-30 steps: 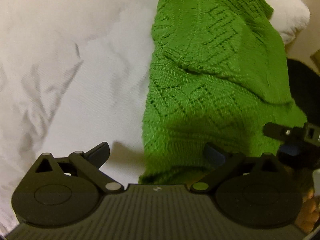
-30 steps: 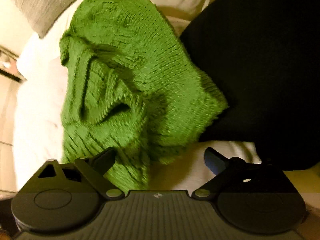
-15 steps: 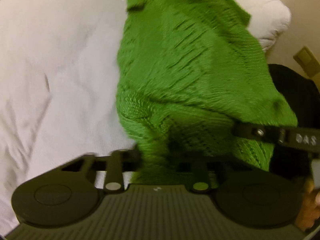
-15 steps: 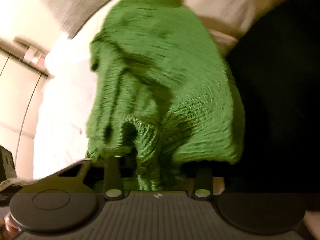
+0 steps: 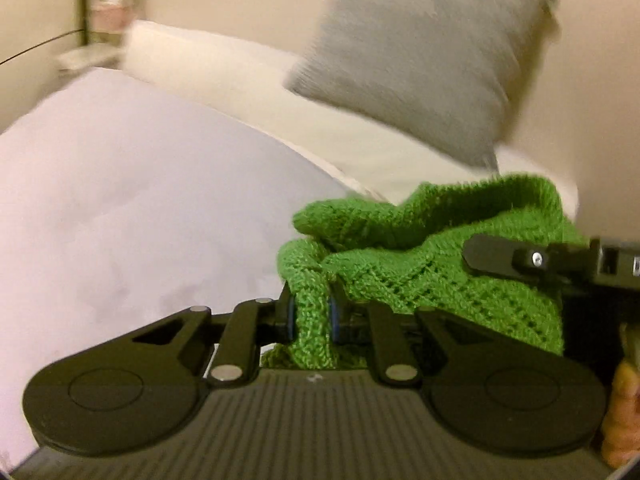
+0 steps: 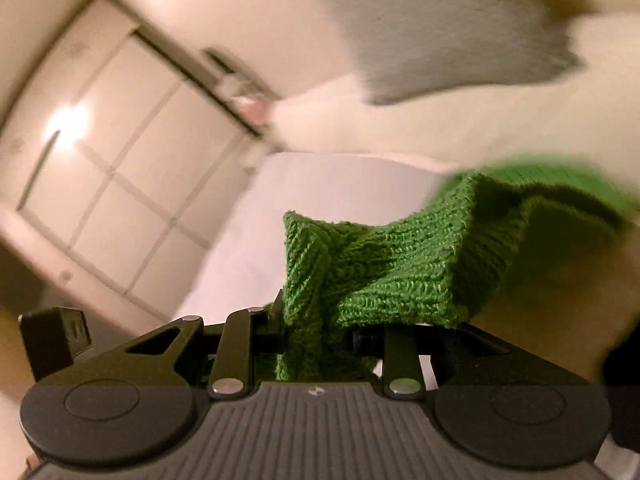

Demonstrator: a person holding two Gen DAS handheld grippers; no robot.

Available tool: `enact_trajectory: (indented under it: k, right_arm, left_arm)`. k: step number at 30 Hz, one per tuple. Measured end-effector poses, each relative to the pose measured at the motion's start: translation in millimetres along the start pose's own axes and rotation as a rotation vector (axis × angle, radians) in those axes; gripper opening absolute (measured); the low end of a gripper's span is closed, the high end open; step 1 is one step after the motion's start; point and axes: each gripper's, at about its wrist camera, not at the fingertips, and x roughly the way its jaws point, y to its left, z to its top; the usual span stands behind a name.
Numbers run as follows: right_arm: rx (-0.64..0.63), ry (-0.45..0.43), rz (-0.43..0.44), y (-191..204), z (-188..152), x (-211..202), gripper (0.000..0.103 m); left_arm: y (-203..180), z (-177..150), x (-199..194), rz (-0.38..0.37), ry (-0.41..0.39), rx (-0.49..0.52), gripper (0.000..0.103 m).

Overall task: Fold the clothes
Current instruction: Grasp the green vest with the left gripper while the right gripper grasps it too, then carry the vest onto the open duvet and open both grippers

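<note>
A green knitted sweater [image 5: 432, 256] hangs bunched between my two grippers above a white bed [image 5: 120, 216]. My left gripper [image 5: 312, 314] is shut on a fold of its edge. My right gripper [image 6: 316, 332] is shut on another part of the sweater [image 6: 392, 264], which drapes away to the right. The right gripper's black finger [image 5: 504, 258] shows at the right of the left wrist view, against the knit. Both views are blurred by motion.
A grey cushion [image 5: 420, 52] leans on white pillows [image 5: 248, 84] at the head of the bed. A white panelled wardrobe [image 6: 120, 152] and a small shelf [image 5: 100, 8] stand beside the bed. The person's hand [image 5: 624, 412] shows at the lower right.
Both grippers were open over the sweater lying on the bed; they closed on its edge and lifted it, and both views swung up towards the pillows and wall.
</note>
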Motion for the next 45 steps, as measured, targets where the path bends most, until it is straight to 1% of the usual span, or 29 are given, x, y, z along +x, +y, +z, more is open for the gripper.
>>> enact_trajectory:
  k: [2, 4, 6, 8, 10, 13, 15, 17, 20, 21, 22, 23, 24, 25, 26, 27, 28, 30, 31, 32, 34, 37, 40, 45]
  right_arm:
    - [-0.032, 0.024, 0.079, 31.7, -6.2, 3.4, 0.028]
    - [-0.058, 0.055, 0.146, 62.7, -17.3, 7.4, 0.028]
    - [-0.075, 0.104, 0.212, 95.2, -37.5, 13.4, 0.028]
    - [-0.091, 0.150, 0.267, 126.7, -60.3, 18.3, 0.028]
    - [-0.100, 0.195, 0.310, 157.2, -91.8, 22.6, 0.028]
    - [-0.101, 0.240, 0.354, 202.9, -144.5, 33.2, 0.028]
    - [-0.117, 0.251, 0.373, 241.3, -190.5, 29.4, 0.028]
    - [-0.125, 0.255, 0.387, 279.4, -241.7, 24.4, 0.028]
    - [-0.163, 0.287, 0.377, 344.5, -309.2, 35.1, 0.028]
    - [-0.181, 0.307, 0.366, 365.3, -329.7, 40.5, 0.028]
    - [-0.194, 0.354, 0.346, 386.6, -353.0, 51.5, 0.028]
    - [-0.205, 0.407, 0.323, 408.2, -377.0, 63.8, 0.035]
    - [-0.203, 0.482, 0.287, 424.6, -398.0, 79.9, 0.042]
    - [-0.198, 0.563, 0.248, 439.8, -418.2, 96.8, 0.058]
    - [-0.191, 0.646, 0.215, 451.4, -439.6, 110.7, 0.077]
    - [-0.183, 0.730, 0.183, 462.2, -461.4, 123.9, 0.081]
    - [-0.185, 0.776, 0.159, 470.4, -478.9, 129.8, 0.080]
    - [-0.213, 0.813, 0.124, 481.5, -506.6, 126.4, 0.084]
    - [-0.231, 0.826, 0.104, 481.7, -516.5, 122.0, 0.085]
    - [-0.248, 0.839, 0.082, 481.1, -526.1, 117.2, 0.085]
    - [-0.262, 0.858, 0.044, 478.1, -534.5, 116.6, 0.085]
    - [-0.285, 0.862, -0.019, 464.7, -539.4, 115.2, 0.085]
    - [-0.336, 0.848, -0.070, 450.2, -545.7, 106.2, 0.085]
    - [-0.434, 0.825, -0.102, 439.6, -538.9, 85.8, 0.085]
  left_arm:
    - [26.2, -2.4, -40.1, 0.039, -0.053, -0.061, 0.012]
    - [51.9, -11.4, -81.1, 0.085, -0.092, -0.109, 0.012]
    - [77.2, -27.6, -125.7, 0.128, -0.130, -0.147, 0.012]
    - [101.8, -53.2, -170.9, 0.174, -0.152, -0.173, 0.012]
    - [126.3, -78.8, -216.1, 0.221, -0.175, -0.199, 0.012]
    - [165.8, -126.2, -284.2, 0.260, -0.203, -0.228, 0.012]
    - [195.1, -159.1, -326.6, 0.278, -0.212, -0.241, 0.012]
    - [231.5, -188.5, -362.8, 0.308, -0.196, -0.252, 0.012]
    - [286.2, -232.5, -417.0, 0.353, -0.170, -0.269, 0.014]
    - [305.0, -247.2, -429.9, 0.371, -0.139, -0.287, 0.014]
    - [326.0, -266.2, -440.5, 0.377, -0.088, -0.303, 0.017]
    - [346.6, -285.7, -445.1, 0.413, -0.026, -0.348, 0.019]
    - [367.1, -305.3, -449.6, 0.449, 0.037, -0.393, 0.021]
    - [387.7, -324.8, -454.2, 0.484, 0.099, -0.439, 0.021]
    - [406.2, -343.1, -458.8, 0.510, 0.145, -0.495, 0.021]
    - [421.6, -361.6, -468.3, 0.533, 0.179, -0.555, 0.021]
    - [436.7, -379.9, -477.9, 0.555, 0.211, -0.615, 0.021]
    - [443.9, -401.0, -500.0, 0.576, 0.197, -0.673, 0.021]
    - [444.5, -409.2, -509.9, 0.590, 0.185, -0.692, 0.021]
    - [441.5, -421.4, -518.7, 0.597, 0.194, -0.703, 0.021]
    - [429.6, -443.3, -531.7, 0.605, 0.213, -0.726, 0.021]
    - [416.5, -457.9, -534.6, 0.578, 0.242, -0.745, 0.021]
    - [393.7, -465.1, -529.7, 0.544, 0.257, -0.736, 0.023]
    - [349.4, -460.8, -518.1, 0.505, 0.261, -0.709, 0.026]
